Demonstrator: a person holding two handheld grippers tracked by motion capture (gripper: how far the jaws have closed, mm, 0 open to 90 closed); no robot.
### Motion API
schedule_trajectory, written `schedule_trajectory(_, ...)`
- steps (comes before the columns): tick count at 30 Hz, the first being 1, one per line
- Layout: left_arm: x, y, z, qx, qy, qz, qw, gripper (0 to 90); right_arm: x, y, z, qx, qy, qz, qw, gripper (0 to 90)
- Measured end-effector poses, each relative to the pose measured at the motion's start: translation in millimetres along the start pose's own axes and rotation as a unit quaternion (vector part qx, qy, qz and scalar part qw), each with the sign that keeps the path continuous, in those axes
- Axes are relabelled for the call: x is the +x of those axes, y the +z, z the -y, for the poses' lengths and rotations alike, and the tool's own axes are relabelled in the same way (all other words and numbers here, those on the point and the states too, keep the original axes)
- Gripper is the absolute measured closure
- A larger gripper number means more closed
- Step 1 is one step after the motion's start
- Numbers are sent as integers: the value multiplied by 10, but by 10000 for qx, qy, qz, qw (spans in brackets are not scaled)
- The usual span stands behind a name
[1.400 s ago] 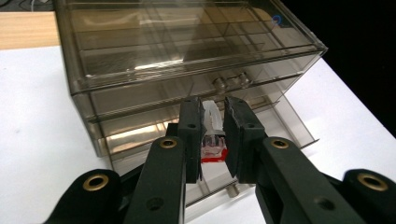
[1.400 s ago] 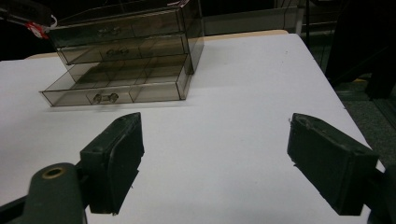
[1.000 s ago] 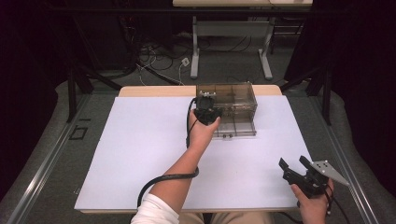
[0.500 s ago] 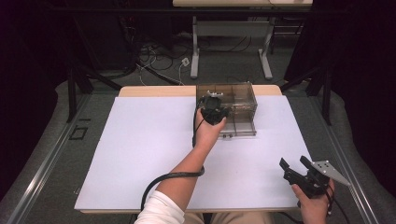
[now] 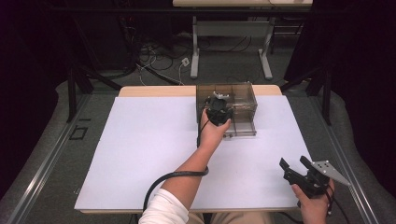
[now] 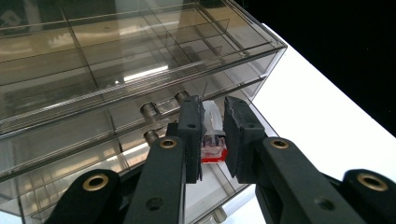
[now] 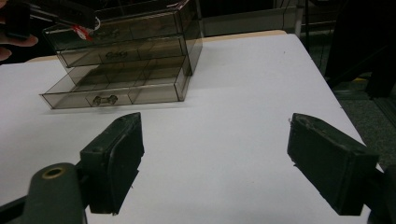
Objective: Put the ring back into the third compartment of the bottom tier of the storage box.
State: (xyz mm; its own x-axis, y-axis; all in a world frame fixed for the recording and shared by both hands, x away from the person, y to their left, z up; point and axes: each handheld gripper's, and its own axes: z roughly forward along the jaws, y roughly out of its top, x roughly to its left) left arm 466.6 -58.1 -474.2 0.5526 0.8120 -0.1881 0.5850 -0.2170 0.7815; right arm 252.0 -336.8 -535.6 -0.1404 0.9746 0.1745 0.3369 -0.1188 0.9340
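At the far edge of the white table [image 5: 140, 154], the left gripper [image 6: 212, 135] hangs in front of the smoky clear drawer cabinet [image 5: 243, 95], its jaws clamped on a small clear piece with a red base [image 6: 214, 151], just above the pulled-out bottom drawer [image 7: 112, 95]. The right gripper [image 7: 215, 163] rests near the table's front right corner, jaws spread wide and empty. Because the piece is small and slick-looking, it could likely twist or slip from the pads and drop outside the intended compartment, or clip the drawer's front edge.
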Motion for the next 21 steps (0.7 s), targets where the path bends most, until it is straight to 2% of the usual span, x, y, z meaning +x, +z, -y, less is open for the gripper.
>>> schedule_trajectory(3, -19, 42, 11, -73, 20, 1, 10000, 771, -1, 0, -1, 21, -8, 14, 10000, 180)
schedule_trajectory(10, -34, 104, 32, -15, 99, 26, 9999, 770, 1, 1, 2, 19, 5, 7, 10000, 180)
schedule_trajectory(21, -47, 213, 61, 4, 89, 138, 9999, 771, -5, 2, 3, 25, 28, -22, 10000, 180)
